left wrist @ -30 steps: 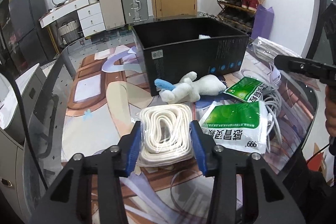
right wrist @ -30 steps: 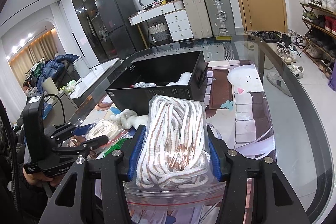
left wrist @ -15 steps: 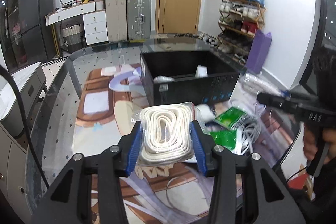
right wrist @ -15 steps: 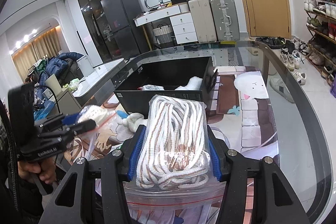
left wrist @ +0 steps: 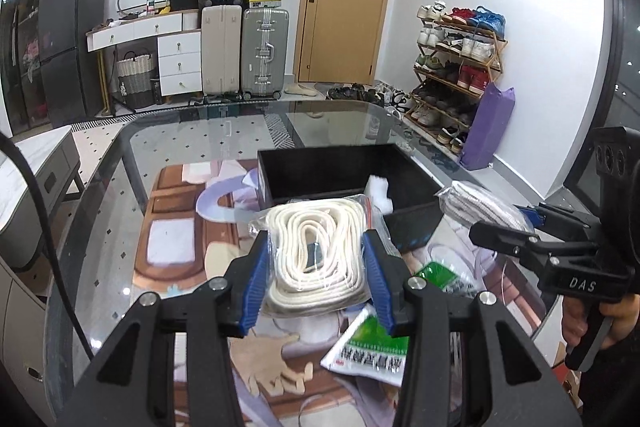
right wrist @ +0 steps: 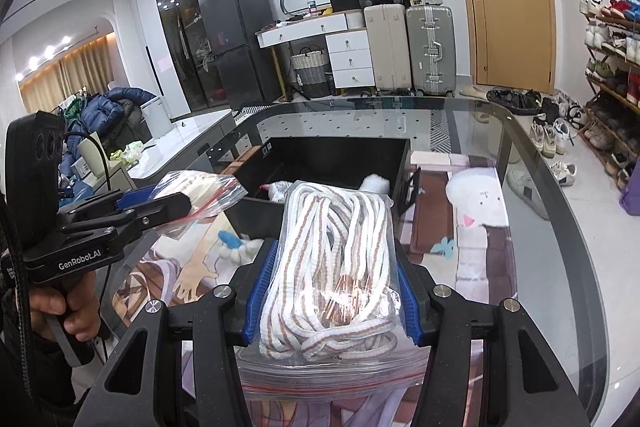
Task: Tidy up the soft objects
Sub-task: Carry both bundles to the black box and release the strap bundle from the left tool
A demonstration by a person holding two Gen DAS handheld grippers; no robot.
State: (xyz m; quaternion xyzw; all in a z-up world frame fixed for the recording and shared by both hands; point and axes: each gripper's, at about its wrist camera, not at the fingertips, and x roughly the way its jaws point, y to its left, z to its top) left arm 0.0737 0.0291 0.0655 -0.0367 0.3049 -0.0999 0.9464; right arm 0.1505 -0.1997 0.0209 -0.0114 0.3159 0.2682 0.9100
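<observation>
My left gripper [left wrist: 318, 275] is shut on a clear zip bag of coiled cream rope [left wrist: 318, 255], held in the air in front of the black box [left wrist: 412, 223]. My right gripper [right wrist: 332, 291] is shut on a zip bag of white and brown striped rope [right wrist: 332, 267], also lifted, just short of the black box [right wrist: 256, 205]. In the left wrist view the right gripper [left wrist: 496, 231] comes in from the right with its bag [left wrist: 480, 205]. The right wrist view shows the left gripper [right wrist: 160, 205] at the left with its bag [right wrist: 200, 191]. White soft items [right wrist: 376, 183] lie inside the box.
On the glass table [left wrist: 100, 219] lie green and white packets [left wrist: 368, 347], a white plush toy with a blue part [right wrist: 236, 247] and a printed mat [right wrist: 480, 227]. Suitcases [left wrist: 244, 51], a drawer unit and a shoe rack [left wrist: 456, 67] stand beyond the table.
Both grippers have risen with their bags. The left one has lifted the cream rope off the table and now looks down into the box; the plush toy has dropped behind its bag.
</observation>
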